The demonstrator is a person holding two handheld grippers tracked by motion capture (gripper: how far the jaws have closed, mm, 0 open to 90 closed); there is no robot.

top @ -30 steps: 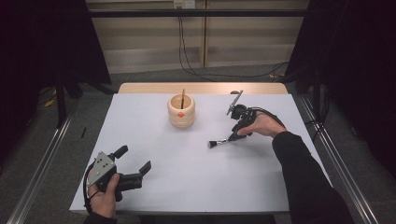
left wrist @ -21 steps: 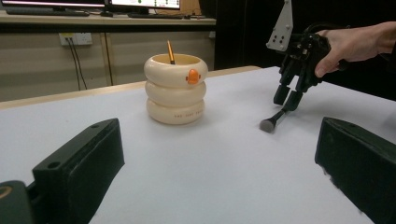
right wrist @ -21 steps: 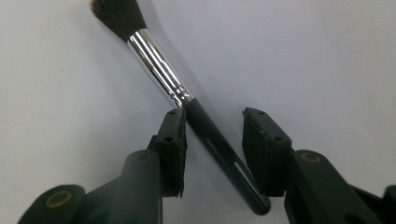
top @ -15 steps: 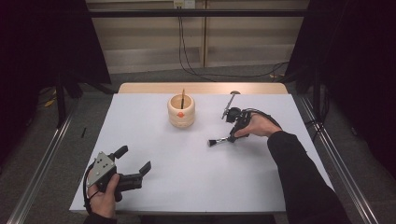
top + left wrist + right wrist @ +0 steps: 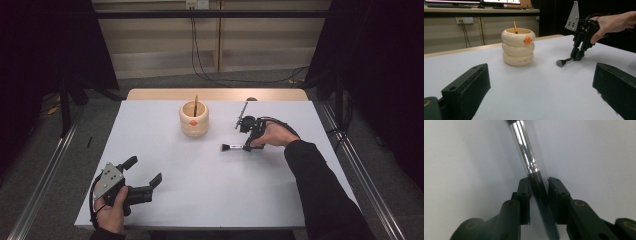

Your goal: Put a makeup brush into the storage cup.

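There, brush handle between the right tool's jaws.

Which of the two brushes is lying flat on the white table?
The black-handled makeup brush with the silver ferrule, between the right gripper jaws. The other, orange-handled brush stands upright inside the cream ringed holder.
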